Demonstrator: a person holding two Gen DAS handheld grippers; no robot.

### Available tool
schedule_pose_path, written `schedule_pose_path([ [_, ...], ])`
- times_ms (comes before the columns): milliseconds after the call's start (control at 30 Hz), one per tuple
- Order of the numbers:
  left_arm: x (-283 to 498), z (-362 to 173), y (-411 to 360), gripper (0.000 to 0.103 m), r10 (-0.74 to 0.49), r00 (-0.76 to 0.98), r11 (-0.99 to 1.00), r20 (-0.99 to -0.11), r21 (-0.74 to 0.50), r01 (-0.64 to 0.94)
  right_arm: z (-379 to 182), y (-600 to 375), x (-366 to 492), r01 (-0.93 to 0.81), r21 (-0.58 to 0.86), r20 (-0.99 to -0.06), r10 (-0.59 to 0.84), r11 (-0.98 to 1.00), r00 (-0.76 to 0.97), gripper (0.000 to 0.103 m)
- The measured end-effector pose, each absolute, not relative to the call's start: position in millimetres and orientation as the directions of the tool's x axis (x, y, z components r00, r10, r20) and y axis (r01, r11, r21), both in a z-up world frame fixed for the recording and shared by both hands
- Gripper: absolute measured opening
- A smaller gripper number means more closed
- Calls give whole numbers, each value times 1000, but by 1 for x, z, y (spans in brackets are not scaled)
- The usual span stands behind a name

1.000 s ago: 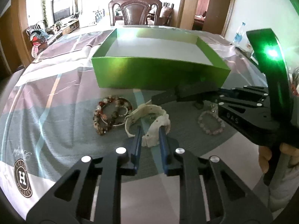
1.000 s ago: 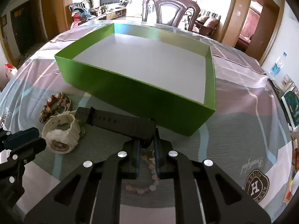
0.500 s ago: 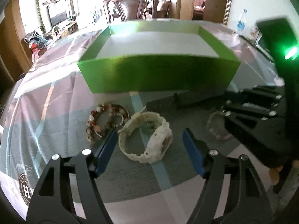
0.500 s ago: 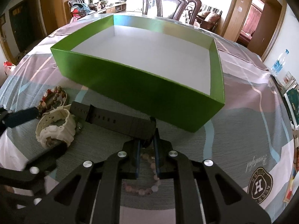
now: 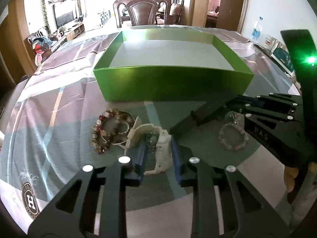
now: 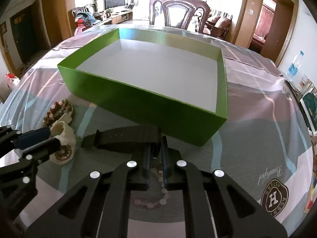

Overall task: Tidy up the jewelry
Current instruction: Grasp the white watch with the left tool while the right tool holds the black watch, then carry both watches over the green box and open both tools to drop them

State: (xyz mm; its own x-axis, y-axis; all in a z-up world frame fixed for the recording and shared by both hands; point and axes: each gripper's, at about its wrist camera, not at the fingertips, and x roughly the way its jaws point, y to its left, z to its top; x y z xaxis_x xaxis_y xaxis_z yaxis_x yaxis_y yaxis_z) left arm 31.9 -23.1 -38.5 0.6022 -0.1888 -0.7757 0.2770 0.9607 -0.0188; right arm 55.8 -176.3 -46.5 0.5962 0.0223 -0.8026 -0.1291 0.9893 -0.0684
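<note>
My left gripper is shut on the white watch, which rests on the tablecloth in front of the green box. My right gripper is shut on the black watch and holds it just above the cloth, near the box's front wall. The box is empty with a white floor. A red-brown bead bracelet with a silver bangle lies left of the white watch. A pink bead bracelet lies under the right gripper; it also shows in the right wrist view.
The round table has a striped cloth with a round "H" logo. A dark wooden chair stands behind the box. A water bottle and some packages sit at the table's right edge.
My left gripper opened wide half a second ago and has now shut again on the white watch. My right gripper lifted the black watch slightly toward the box.
</note>
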Motion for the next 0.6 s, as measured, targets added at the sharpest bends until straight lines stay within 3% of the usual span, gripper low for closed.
schedule_pose_path([
  [33, 30, -39, -23, 43, -185, 604, 961, -775, -13, 277, -48, -176, 57, -128, -72, -806, 18, 989, 591, 10],
  [200, 32, -49, -34, 44, -191, 574, 949, -796, 1, 317, -51, -175, 57, -129, -85, -809, 7, 988, 588, 10],
  [367, 37, -63, -38, 18, -182, 532, 946, -827, 2, 325, -52, -172, 58, -136, -96, -810, 1, 986, 586, 11],
  [600, 35, -58, -33, 18, -199, 533, 949, -822, -25, 315, -61, -175, 63, -140, -56, -828, 32, 989, 560, 12],
])
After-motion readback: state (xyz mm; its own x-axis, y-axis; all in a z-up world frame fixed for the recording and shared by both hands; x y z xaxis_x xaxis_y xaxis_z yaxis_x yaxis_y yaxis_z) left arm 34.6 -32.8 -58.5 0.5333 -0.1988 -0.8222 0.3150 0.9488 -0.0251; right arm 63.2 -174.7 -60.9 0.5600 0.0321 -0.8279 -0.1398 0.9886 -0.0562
